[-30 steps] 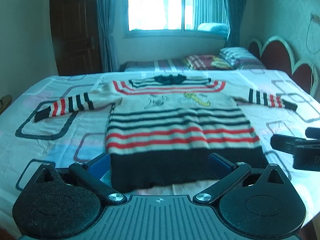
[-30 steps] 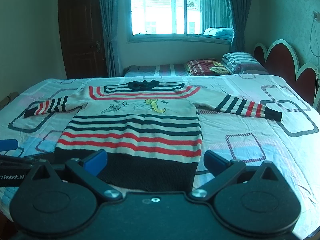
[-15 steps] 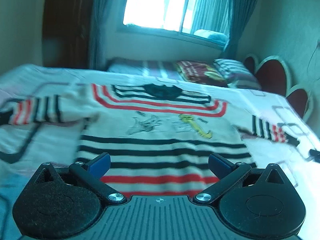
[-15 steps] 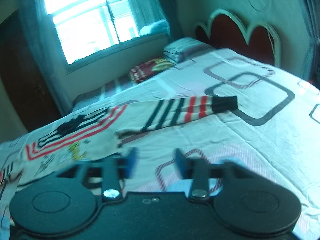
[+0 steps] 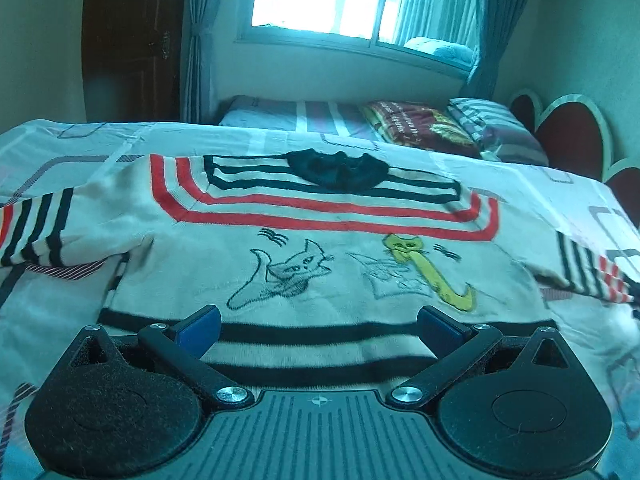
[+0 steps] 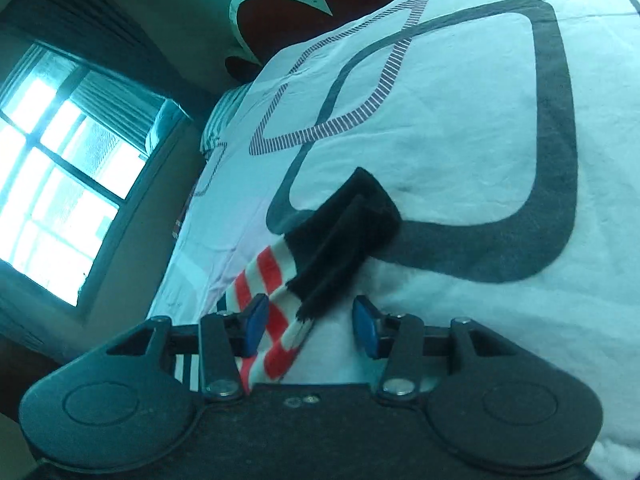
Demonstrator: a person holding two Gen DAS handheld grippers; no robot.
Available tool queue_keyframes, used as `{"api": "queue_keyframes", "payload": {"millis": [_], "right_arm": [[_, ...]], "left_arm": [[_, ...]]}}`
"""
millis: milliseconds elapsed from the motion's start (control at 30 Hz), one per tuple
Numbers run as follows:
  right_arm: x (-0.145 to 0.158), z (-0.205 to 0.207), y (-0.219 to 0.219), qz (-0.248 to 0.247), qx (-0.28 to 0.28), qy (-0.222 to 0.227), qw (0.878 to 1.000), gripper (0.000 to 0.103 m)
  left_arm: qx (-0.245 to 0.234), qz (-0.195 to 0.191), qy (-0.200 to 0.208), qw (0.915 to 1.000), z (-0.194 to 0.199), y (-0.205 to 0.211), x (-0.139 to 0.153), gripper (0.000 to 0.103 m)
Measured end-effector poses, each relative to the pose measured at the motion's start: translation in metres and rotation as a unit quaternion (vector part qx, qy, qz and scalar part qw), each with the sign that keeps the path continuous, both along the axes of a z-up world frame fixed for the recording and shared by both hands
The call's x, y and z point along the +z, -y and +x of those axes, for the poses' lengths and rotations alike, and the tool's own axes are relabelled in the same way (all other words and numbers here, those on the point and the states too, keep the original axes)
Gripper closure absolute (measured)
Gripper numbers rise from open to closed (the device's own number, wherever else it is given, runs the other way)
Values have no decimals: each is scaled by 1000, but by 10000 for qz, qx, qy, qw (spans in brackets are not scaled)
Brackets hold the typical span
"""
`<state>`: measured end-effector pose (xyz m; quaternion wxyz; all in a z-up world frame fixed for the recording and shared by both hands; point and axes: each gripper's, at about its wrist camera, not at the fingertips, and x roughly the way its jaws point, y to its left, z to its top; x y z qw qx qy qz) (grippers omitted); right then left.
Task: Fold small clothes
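- Sweater [image 5: 320,264] lies flat, front up, on the bed [image 5: 580,192], collar toward the window [image 5: 360,0], both sleeves spread out to the sides.
- Left tool [image 5: 319,326] spread wide, pinching nothing, hovering over the sweater's mid body just below the cat drawings [image 5: 288,276].
- Right tool [image 6: 306,328] part-spread, camera rolled hard sideways; right sleeve [image 6: 280,320] runs between the blue pads [image 6: 254,322], black cuff [image 6: 344,236] just beyond them. No pinch yet as far as I can tell; left pad looks to touch the striped part, right pad stands apart from it.
- Step in hand, my read: grab right sleeve end to fold it over the sweater body.
- To do it well: drop lower so both pads bracket the full sleeve thickness near the cuff, close on both layers, not bedsheet; lift just enough to clear, carry straight across toward the collar line, lay flat without twisting.
- Risk: catching the sheet with the knit, or gripping only one layer so the sleeve sags.
- Versus half a second ago: right tool has moved in from well short of the sleeve to straddling it, and rolled over.
- Left tool has advanced up the sweater toward the collar; hem stripes gone from view.
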<state>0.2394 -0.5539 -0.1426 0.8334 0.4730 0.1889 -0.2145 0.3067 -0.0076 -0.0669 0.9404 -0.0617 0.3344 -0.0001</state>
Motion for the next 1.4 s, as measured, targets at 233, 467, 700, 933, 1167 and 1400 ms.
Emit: {"api": "queue_keyframes", "payload": {"millis": [233,467,700,933,1167,1400], "right_arm": [[1,22,3,-745,52,-580,9955,99],[27,44,-31,-2287,525,-1240,9641,97],[78,77,-151,-3268,2113,-315,9206,97],[61,111,-328,-3302,4432,201,8332,97],[28,111,-428,-3485,5250,99,7764,96],[26,114,-446,-3614,5548,232,7490,73]], "left_arm": [[287,214,-240,9991,49,-8,-21,0],[485,213,-135,9985,65,-39,-12,0],[687,223,-409,9966,54,-83,-14,0],[1010,-223,-407,9938,38,-129,-10,0],[989,-574,-373,9927,31,-149,-7,0],[653,-1274,-350,9891,51,-125,-16,0]]}}
